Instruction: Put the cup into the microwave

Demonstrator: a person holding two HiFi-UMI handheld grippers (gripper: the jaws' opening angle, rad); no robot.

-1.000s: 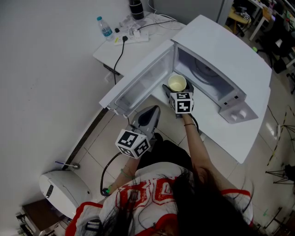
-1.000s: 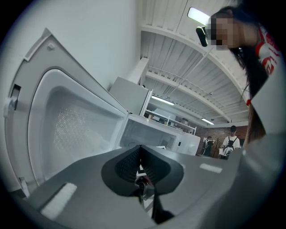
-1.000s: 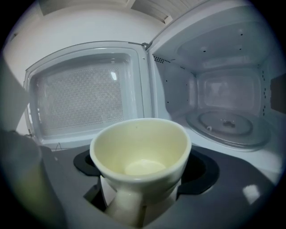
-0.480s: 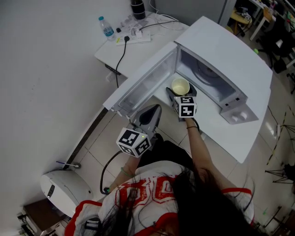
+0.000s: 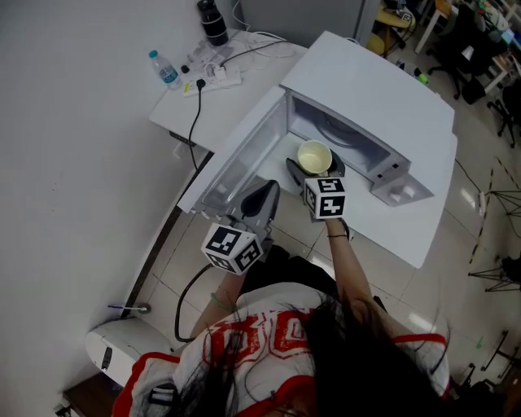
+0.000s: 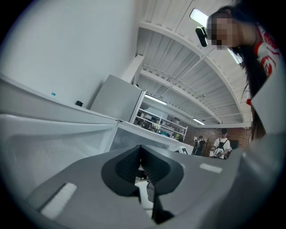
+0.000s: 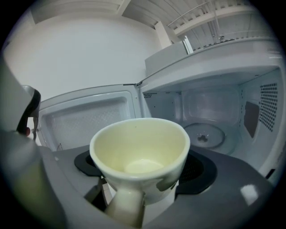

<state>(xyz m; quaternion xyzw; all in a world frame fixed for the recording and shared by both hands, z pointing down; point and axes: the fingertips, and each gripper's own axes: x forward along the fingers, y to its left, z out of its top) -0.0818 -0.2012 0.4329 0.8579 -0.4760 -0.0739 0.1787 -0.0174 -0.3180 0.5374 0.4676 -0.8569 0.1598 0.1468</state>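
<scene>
My right gripper is shut on a cream cup, upright and empty, held just in front of the open white microwave. Its cavity with the glass turntable lies ahead and to the right of the cup. The microwave door swings out to the left. My left gripper hangs below the door's edge, shut with nothing in it; in the left gripper view its dark pads meet.
A white table to the left of the microwave carries a water bottle, a power strip and a dark container. A white bin stands on the tiled floor at lower left. People stand far off in the left gripper view.
The cup in my right gripper stays at the microwave opening, shifted slightly toward it. The head view has swung, so the scene sits lower and to the left. My left gripper keeps its place.
</scene>
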